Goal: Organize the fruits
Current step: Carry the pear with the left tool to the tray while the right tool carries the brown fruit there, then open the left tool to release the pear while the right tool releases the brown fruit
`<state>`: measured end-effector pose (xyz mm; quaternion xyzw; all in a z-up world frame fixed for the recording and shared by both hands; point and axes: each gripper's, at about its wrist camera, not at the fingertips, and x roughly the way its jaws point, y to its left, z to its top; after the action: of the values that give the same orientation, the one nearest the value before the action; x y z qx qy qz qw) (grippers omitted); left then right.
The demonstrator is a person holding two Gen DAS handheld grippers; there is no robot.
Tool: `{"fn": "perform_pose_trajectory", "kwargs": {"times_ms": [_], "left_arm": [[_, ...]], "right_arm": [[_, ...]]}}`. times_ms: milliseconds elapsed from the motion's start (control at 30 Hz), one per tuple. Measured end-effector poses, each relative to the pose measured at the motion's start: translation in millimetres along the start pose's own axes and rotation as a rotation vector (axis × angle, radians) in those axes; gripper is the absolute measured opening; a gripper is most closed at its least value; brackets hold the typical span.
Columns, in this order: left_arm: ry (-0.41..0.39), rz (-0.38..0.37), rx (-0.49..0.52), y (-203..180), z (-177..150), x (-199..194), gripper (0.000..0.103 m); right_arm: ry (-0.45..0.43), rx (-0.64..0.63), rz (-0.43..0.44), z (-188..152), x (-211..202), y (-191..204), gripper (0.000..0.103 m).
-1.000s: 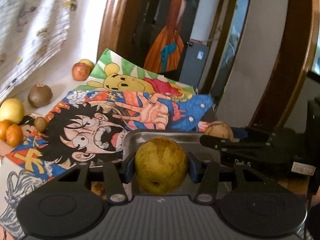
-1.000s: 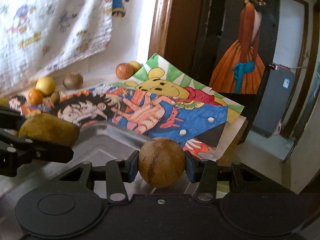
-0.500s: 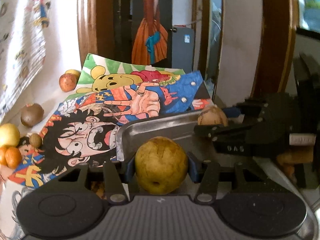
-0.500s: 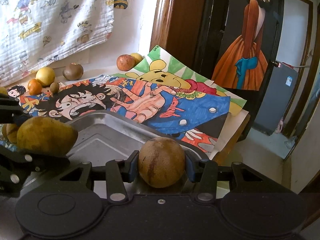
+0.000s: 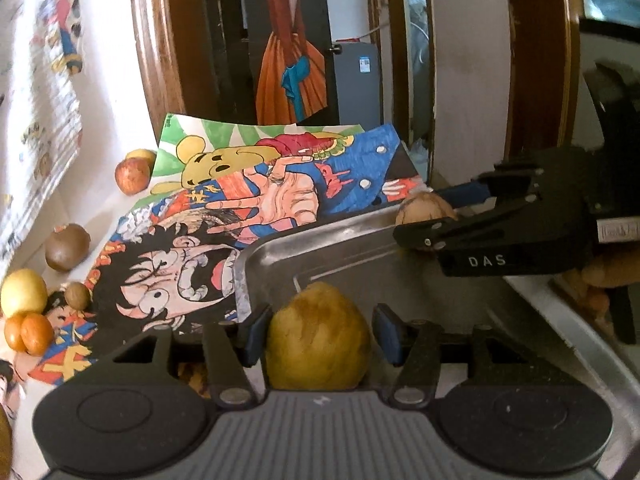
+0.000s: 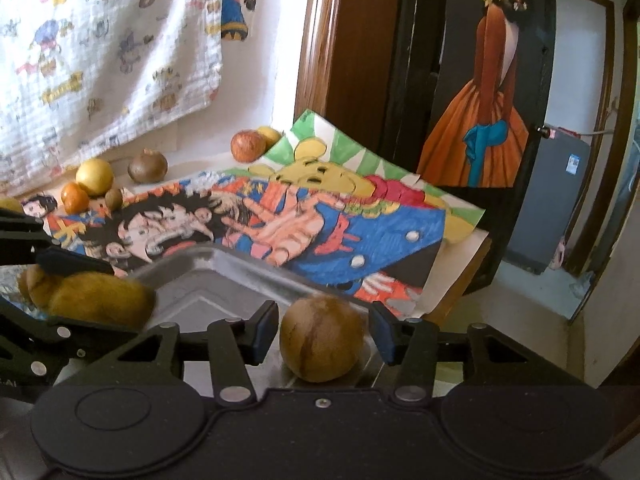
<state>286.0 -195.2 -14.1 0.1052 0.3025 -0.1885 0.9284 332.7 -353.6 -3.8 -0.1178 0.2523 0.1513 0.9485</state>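
Observation:
A yellow-brown pear-like fruit [image 5: 318, 344] rests on the metal tray [image 5: 320, 240], low between the blue pads of my left gripper [image 5: 320, 332]. Those jaws are opening and a gap shows beside the fruit. A round brown fruit [image 6: 322, 340] sits at the tray's near edge [image 6: 224, 280] between the pads of my right gripper [image 6: 324, 334]. This gripper's jaws are opening too, with gaps on both sides. In the left wrist view the right gripper [image 5: 424, 214] hovers at the tray's far right rim around the brown fruit [image 5: 424, 206]. The left gripper [image 6: 120, 300] and its fruit [image 6: 96, 296] show at the left of the right wrist view.
Loose fruits lie on the left: a red apple [image 5: 132, 176], a brown fruit [image 5: 66, 246], a yellow one [image 5: 24, 292], orange ones [image 5: 30, 332]. Coloured drawings [image 5: 260, 200] cover the table beyond the tray. The table edge [image 6: 460, 280] drops to the floor on the right.
Both grippers' jaws have widened off their fruits, and each fruit has sunk a little between the pads. Earlier the left gripper rolled, so its view levelled out.

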Motion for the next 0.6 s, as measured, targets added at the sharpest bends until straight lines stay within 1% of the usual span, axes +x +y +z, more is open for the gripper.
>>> {"fn": "perform_pose_trajectory", "kwargs": {"times_ms": [67,133,233,300,367,467,533,600], "left_arm": [[-0.005,-0.007,-0.024,3,1,-5,0.065],[-0.021,-0.011,-0.042,6,2,-11,0.071],[-0.063,-0.001,-0.080,10,5,-29,0.077],[-0.087,0.000,-0.116,14,6,-41,0.080],[-0.109,0.007,-0.163,20,8,-54,0.084],[-0.139,0.016,-0.225,27,8,-73,0.088],[-0.162,0.023,-0.255,31,7,-87,0.093],[-0.181,0.037,-0.269,34,5,-100,0.096]], "right_arm": [[-0.027,0.005,-0.005,5,-11,-1,0.059],[-0.055,0.010,-0.014,10,-22,-1,0.062],[-0.091,0.028,-0.027,17,-41,1,0.068],[-0.115,0.043,-0.033,20,-54,3,0.074],[-0.136,0.058,-0.037,23,-68,6,0.079],[-0.166,0.075,-0.035,26,-90,14,0.083],[-0.179,0.083,-0.034,27,-105,22,0.085],[-0.192,0.088,-0.035,27,-120,30,0.089]]}}
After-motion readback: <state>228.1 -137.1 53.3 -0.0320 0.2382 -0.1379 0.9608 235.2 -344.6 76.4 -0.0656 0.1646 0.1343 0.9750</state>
